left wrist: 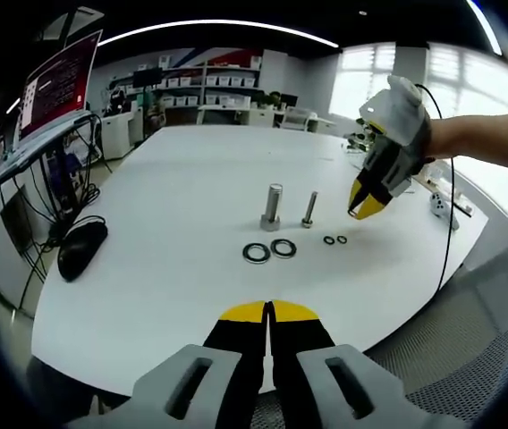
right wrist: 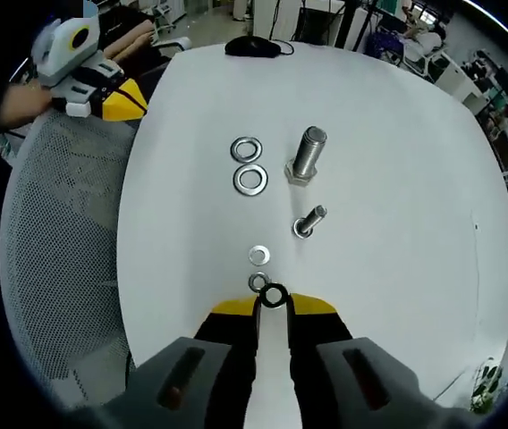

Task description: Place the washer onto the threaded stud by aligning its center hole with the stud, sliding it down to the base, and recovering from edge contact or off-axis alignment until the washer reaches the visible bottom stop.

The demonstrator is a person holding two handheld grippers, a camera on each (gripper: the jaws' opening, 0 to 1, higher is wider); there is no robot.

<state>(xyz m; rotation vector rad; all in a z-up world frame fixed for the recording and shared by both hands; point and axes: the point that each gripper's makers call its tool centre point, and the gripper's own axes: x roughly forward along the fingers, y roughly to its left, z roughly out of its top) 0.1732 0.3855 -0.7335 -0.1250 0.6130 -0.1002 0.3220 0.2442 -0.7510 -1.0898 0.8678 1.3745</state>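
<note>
Right tool (right wrist: 273,302) grips a small washer (right wrist: 274,296) above the table (right wrist: 397,179) — left tool (left wrist: 269,310) closed, empty.

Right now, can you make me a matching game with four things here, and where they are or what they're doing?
Things:
1. big bolt
2. computer mouse
3. dark little washer
4. left gripper

Places or states:
A. pinched at the tips of the right gripper
B. jaws shut, holding nothing
C. standing upright on its head on the white table
D. lying near the table's edge, by the cables

Pairs: 1-C, 2-D, 3-A, 4-B
</note>
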